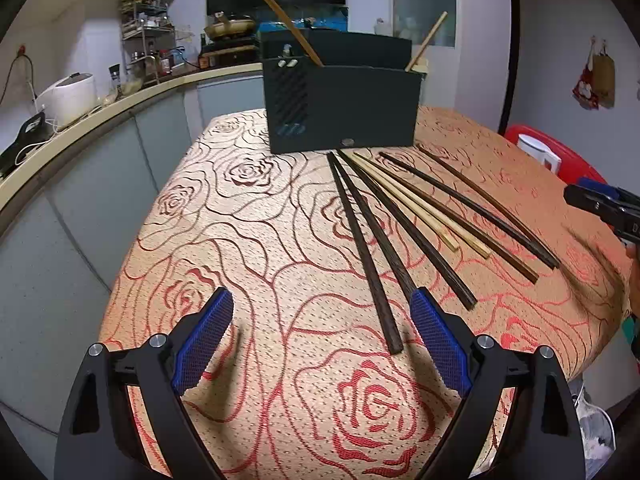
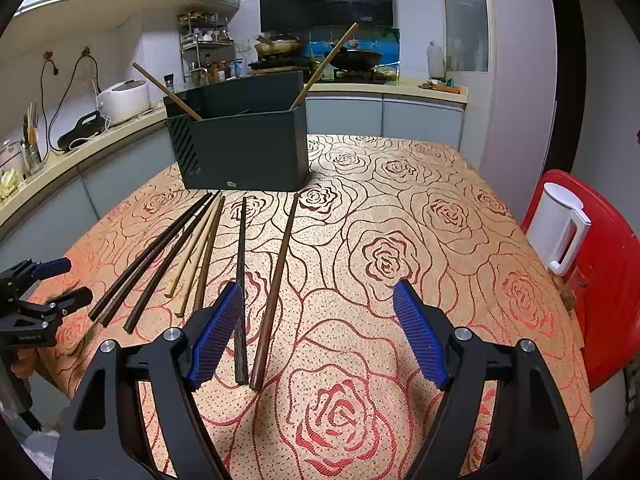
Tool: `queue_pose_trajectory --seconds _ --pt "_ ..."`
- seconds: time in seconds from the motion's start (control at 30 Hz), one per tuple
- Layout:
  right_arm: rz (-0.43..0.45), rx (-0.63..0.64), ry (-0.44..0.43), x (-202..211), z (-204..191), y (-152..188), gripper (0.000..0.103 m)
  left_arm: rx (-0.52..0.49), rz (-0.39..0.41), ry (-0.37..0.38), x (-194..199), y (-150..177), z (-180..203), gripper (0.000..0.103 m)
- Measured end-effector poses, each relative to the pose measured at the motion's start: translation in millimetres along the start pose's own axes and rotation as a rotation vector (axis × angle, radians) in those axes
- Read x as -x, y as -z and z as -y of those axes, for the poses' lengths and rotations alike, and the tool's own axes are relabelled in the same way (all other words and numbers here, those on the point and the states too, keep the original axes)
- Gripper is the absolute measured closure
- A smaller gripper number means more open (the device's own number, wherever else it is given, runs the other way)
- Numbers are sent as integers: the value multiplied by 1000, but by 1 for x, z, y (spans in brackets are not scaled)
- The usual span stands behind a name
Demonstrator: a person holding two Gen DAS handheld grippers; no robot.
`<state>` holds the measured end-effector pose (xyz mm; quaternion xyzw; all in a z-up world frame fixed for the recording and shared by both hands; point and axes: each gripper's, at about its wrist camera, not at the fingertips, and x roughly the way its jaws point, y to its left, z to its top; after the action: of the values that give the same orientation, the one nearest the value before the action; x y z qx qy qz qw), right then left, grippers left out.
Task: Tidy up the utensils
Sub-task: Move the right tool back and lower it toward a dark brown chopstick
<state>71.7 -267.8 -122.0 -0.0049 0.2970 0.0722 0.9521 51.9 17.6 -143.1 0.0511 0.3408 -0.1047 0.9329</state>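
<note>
Several chopsticks lie side by side on the rose-patterned tablecloth (image 1: 248, 264): dark ones (image 1: 362, 248) and pale bamboo ones (image 1: 416, 204). In the right wrist view the dark ones (image 2: 276, 284) and the pale ones (image 2: 196, 244) lie in front of a dark box (image 2: 244, 144). The box (image 1: 344, 108) holds two wooden sticks (image 1: 282, 16) that lean out of it. My left gripper (image 1: 322, 300) is open, low over the near ends of the leftmost dark chopsticks. My right gripper (image 2: 318, 294) is open, with the two rightmost dark chopsticks beside its left finger.
A white jug (image 2: 558, 228) stands on a red stool (image 2: 604, 280) right of the table. A kitchen counter (image 1: 100, 112) with a rice cooker (image 1: 74, 96) runs along the left. The other gripper shows at each view's edge: the right one (image 1: 608, 208), the left one (image 2: 36, 304).
</note>
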Motion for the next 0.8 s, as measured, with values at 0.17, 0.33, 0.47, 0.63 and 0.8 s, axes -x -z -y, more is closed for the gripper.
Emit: queue_pose_trajectory --seconds 0.17,0.33,0.47,0.63,0.8 --pt "-23 0 -5 -7 0 2 36 -22 -28 -15 -8 3 4 16" --pt "-64 0 -16 -20 1 4 45 -25 -45 -35 -12 3 4 16" --pt "-82 15 -30 -26 -2 5 48 -15 -62 -45 -15 3 2 17" --pt "-122 37 -64 -39 -10 7 53 -8 -65 -43 -16 3 1 17" --pt "-158 61 -90 -47 -15 10 60 -3 -70 -38 -17 2 1 17"
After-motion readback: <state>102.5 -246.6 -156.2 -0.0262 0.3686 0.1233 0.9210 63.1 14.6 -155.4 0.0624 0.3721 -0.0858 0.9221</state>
